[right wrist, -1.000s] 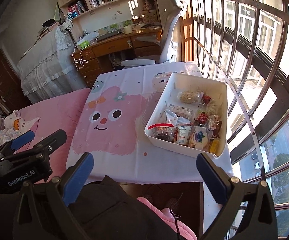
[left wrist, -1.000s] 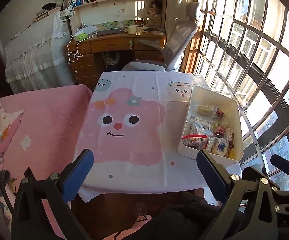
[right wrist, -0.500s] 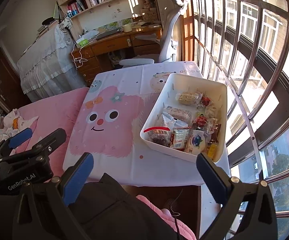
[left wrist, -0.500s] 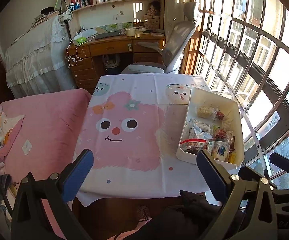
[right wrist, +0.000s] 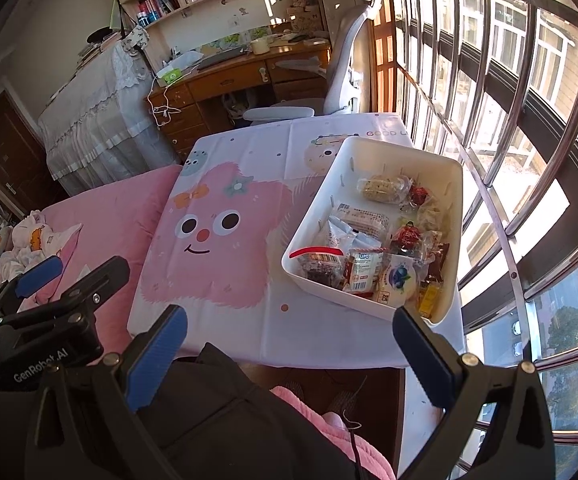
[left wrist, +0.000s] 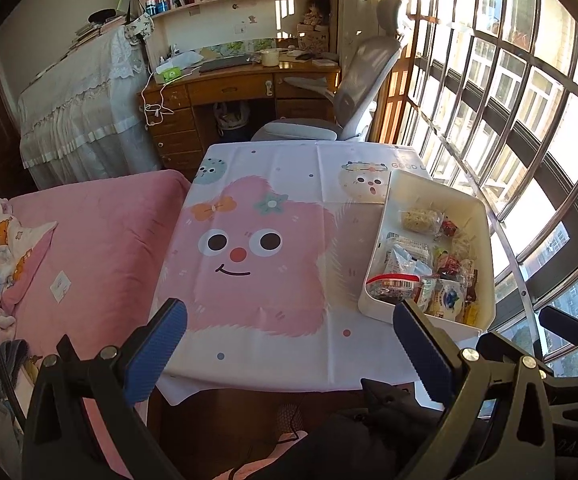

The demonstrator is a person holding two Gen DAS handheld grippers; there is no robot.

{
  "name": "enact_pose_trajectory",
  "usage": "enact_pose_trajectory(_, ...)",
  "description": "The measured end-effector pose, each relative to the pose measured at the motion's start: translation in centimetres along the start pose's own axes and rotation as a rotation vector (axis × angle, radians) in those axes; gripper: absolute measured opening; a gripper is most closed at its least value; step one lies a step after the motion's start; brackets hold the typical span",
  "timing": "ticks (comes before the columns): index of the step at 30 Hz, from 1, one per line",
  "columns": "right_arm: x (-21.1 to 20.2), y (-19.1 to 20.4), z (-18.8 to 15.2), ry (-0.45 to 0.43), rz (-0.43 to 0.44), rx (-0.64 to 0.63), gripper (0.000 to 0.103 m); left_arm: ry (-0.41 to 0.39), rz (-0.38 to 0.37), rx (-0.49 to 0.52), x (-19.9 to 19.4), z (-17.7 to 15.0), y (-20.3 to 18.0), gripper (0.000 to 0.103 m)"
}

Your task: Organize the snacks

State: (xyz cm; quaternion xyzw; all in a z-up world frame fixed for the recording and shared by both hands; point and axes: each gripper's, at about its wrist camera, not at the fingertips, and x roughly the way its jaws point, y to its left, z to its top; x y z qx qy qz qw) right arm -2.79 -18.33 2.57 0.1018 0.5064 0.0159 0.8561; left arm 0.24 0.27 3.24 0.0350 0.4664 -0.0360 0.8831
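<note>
A white plastic bin [left wrist: 395, 200] [right wrist: 373, 152] stands at the right side of a small table covered by a pink cartoon-face cloth [left wrist: 257, 248] [right wrist: 217, 240]. It holds several wrapped snacks [left wrist: 421, 264] [right wrist: 373, 248]. My left gripper [left wrist: 289, 344] is open and empty, held above the table's near edge. My right gripper [right wrist: 289, 344] is open and empty, also above the near edge, a little short of the bin. The left gripper's body also shows in the right wrist view [right wrist: 61, 300] at the lower left.
A pink-covered bed [left wrist: 89, 248] adjoins the table's left side. A wooden desk [left wrist: 241, 88] and a grey office chair [left wrist: 349, 100] stand beyond the table. A barred window [left wrist: 509, 120] runs along the right. The person's dark clothing [right wrist: 229, 420] is below.
Both grippers have drawn back and risen slightly, so the table and bin look a little farther and smaller. Both stay open and empty. The bin has not moved.
</note>
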Motion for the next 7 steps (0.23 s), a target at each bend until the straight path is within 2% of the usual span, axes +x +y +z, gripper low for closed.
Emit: enact_pose_trajectory(7, 0.0, 0.03, 0.03, 0.0, -0.001, 0.002, 0.103, 0.001, 0.001, 0.001, 0.01, -0.04, 0.02, 0.102)
